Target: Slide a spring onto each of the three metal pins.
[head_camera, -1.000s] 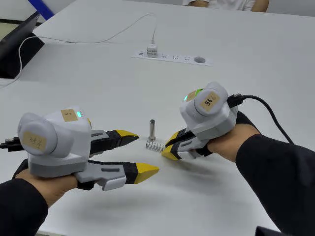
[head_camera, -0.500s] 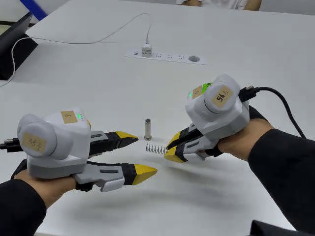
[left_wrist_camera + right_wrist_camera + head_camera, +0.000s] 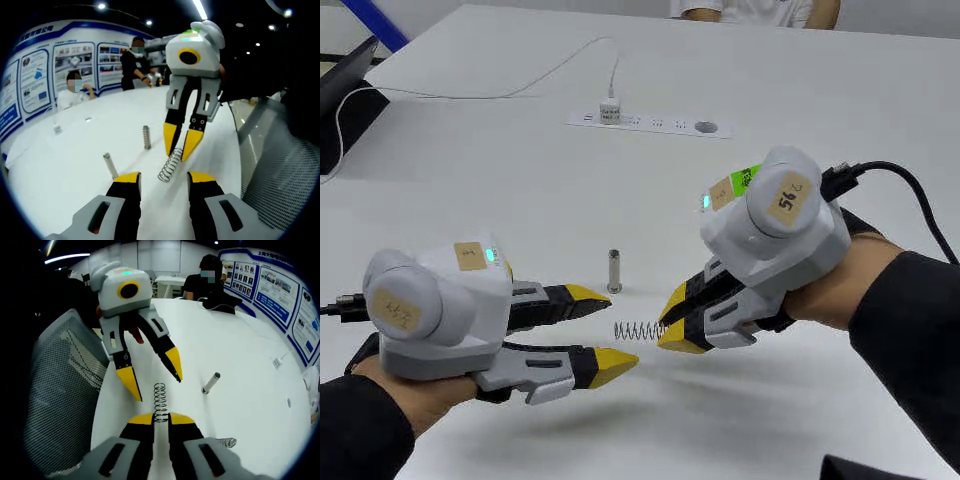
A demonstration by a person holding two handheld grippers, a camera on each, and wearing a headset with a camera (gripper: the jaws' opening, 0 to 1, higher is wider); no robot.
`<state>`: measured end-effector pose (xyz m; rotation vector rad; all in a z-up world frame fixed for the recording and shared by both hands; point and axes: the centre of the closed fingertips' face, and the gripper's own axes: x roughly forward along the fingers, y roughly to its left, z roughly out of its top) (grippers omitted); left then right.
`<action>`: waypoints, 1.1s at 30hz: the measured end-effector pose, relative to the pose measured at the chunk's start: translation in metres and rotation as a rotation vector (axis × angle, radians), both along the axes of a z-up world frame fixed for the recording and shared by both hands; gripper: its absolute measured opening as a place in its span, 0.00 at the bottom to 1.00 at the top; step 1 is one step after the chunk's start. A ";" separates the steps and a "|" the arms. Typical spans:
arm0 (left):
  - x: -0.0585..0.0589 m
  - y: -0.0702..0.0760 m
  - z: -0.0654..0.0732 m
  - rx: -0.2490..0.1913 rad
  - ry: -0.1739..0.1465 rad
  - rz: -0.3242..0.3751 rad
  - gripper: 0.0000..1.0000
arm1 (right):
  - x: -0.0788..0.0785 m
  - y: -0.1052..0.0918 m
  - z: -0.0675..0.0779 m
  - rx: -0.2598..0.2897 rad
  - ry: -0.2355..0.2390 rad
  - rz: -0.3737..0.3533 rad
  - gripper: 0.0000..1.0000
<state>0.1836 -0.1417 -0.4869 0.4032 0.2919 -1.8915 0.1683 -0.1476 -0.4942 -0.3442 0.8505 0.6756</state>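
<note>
Right gripper [image 3: 669,324], handwritten tag [image 3: 787,199], tight on spring [image 3: 638,329].

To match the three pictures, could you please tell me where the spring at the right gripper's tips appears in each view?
Head view: spring, centre, horizontal, its right end in the right gripper.
Left gripper view: spring, centre, just above this view's own jaw tips.
Right gripper view: spring, lower centre, rising from this view's own jaws.
Shared landmark: the bare metal pin standing near the spring.
</note>
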 end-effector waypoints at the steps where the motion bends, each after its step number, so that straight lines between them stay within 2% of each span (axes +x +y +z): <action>1: -0.001 0.000 0.000 -0.001 -0.002 -0.005 0.36 | -0.001 0.001 0.000 -0.002 0.004 0.005 0.12; 14: -0.012 0.002 -0.002 -0.005 -0.045 -0.079 0.14 | -0.006 0.008 0.004 -0.025 0.025 0.047 0.12; 24: -0.012 0.001 -0.003 -0.005 -0.057 -0.085 0.12 | -0.003 0.009 0.019 -0.025 -0.003 0.051 0.12; 33: -0.010 0.001 -0.003 -0.004 -0.055 -0.078 0.12 | 0.008 0.021 0.037 -0.001 -0.064 0.060 0.12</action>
